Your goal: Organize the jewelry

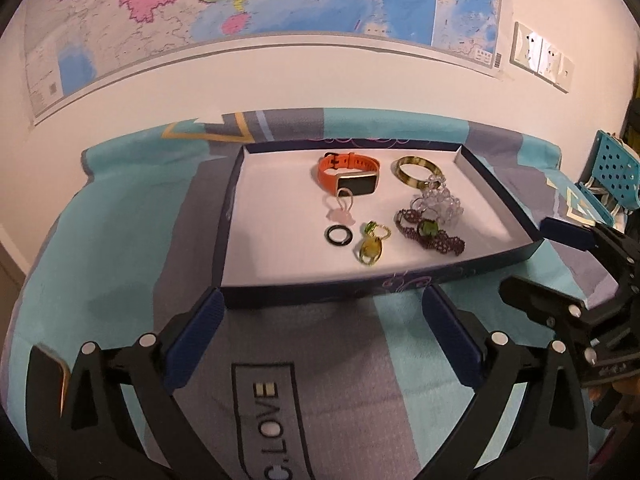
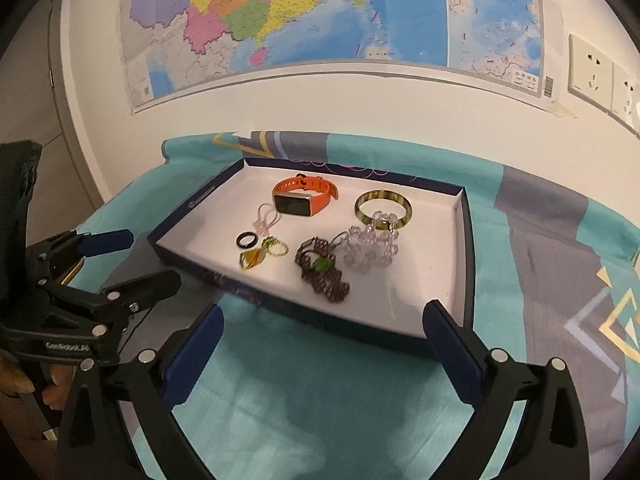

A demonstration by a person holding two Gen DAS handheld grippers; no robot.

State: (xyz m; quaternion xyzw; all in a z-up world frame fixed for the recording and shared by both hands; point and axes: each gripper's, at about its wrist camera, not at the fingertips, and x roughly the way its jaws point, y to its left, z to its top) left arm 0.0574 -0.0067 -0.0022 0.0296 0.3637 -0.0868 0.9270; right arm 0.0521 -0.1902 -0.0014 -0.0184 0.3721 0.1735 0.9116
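Observation:
A shallow dark-blue tray point(image 1: 432, 280) point(image 2: 466, 240) with a white floor lies on the cloth. In it are an orange smartwatch point(image 1: 352, 174) point(image 2: 304, 196), a yellow-green bangle point(image 1: 418, 170) point(image 2: 382, 206), a clear bead bracelet point(image 1: 438, 202) point(image 2: 370, 250), a dark beaded piece with a green stone point(image 1: 430, 236) point(image 2: 322, 268), a black ring point(image 1: 339, 236) point(image 2: 245, 240), a pink charm point(image 1: 346, 212) point(image 2: 266, 218) and gold-green rings point(image 1: 370, 246) point(image 2: 262, 254). My left gripper point(image 1: 322, 332) stands open in front of the tray's near wall, nothing between its fingers. My right gripper point(image 2: 322, 344) is open and empty too, just short of the tray's near right corner.
A teal and grey patterned cloth point(image 1: 132, 240) point(image 2: 540, 240) covers the table. A map point(image 1: 240, 8) point(image 2: 320, 12) hangs on the wall behind, with wall sockets point(image 2: 592, 68) to the right. A teal perforated object point(image 1: 616, 168) stands at the far right. A hand point(image 2: 24, 384) holds the left gripper's handle.

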